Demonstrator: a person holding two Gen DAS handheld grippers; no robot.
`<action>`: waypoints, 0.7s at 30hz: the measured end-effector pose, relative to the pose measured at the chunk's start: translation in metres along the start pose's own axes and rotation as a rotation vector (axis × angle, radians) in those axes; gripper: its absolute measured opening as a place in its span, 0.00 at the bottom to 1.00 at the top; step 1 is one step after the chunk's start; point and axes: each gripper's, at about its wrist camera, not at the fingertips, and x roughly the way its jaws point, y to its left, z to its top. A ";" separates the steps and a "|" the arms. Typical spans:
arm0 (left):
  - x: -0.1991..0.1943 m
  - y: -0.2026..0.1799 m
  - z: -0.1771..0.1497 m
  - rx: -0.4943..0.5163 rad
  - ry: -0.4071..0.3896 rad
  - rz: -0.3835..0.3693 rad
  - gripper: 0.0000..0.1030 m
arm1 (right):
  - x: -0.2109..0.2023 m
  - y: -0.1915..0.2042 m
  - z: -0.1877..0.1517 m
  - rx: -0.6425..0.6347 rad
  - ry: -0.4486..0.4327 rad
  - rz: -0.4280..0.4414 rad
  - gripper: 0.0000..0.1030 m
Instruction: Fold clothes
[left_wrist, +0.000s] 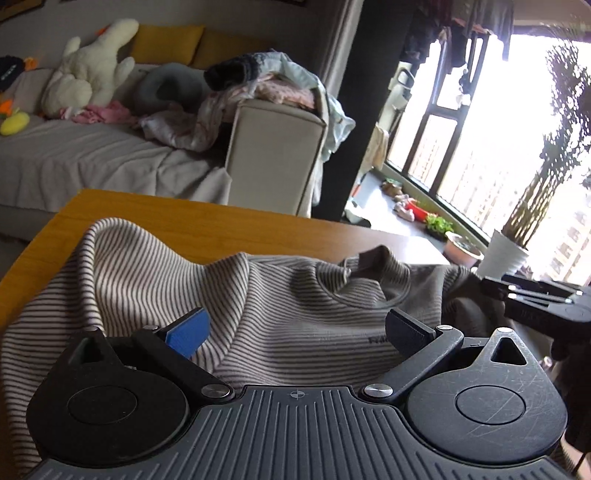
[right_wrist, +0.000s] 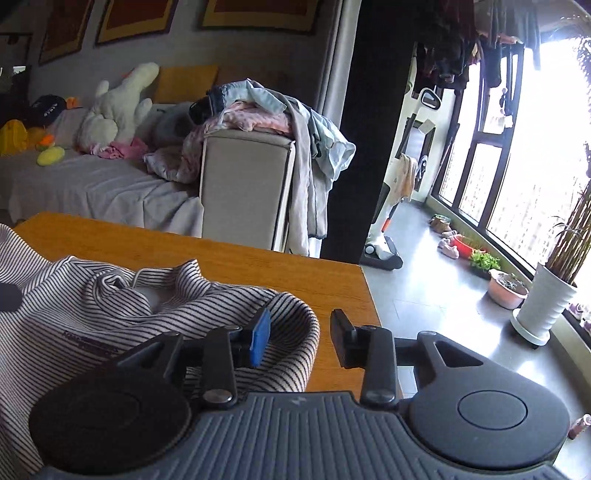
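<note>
A brown-and-white striped shirt (left_wrist: 288, 306) lies rumpled on the wooden table (left_wrist: 177, 218), collar toward the far side. My left gripper (left_wrist: 297, 328) is open wide just above the shirt's chest, holding nothing. In the right wrist view the same shirt (right_wrist: 110, 306) lies at the left, with a sleeve curling up by the table's right edge (right_wrist: 332, 273). My right gripper (right_wrist: 301, 338) is open beside that sleeve, its blue-padded finger (right_wrist: 260, 339) close against the cloth, nothing between the jaws. The right gripper also shows in the left wrist view (left_wrist: 535, 299) at the far right.
A grey sofa (left_wrist: 92, 155) with plush toys and a heap of clothes (left_wrist: 258, 81) stands behind the table. To the right are the floor, potted plants (right_wrist: 546, 306), a vacuum (right_wrist: 384, 236) and a large window.
</note>
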 end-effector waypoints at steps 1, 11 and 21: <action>0.001 -0.006 -0.005 0.018 0.002 0.000 1.00 | -0.003 0.001 0.001 -0.003 -0.004 0.004 0.35; -0.001 -0.024 -0.026 0.090 0.017 0.011 1.00 | -0.004 0.011 0.061 0.067 -0.033 0.215 0.35; -0.003 -0.010 -0.024 0.036 0.029 -0.030 1.00 | 0.096 0.102 0.054 0.075 0.322 0.477 0.41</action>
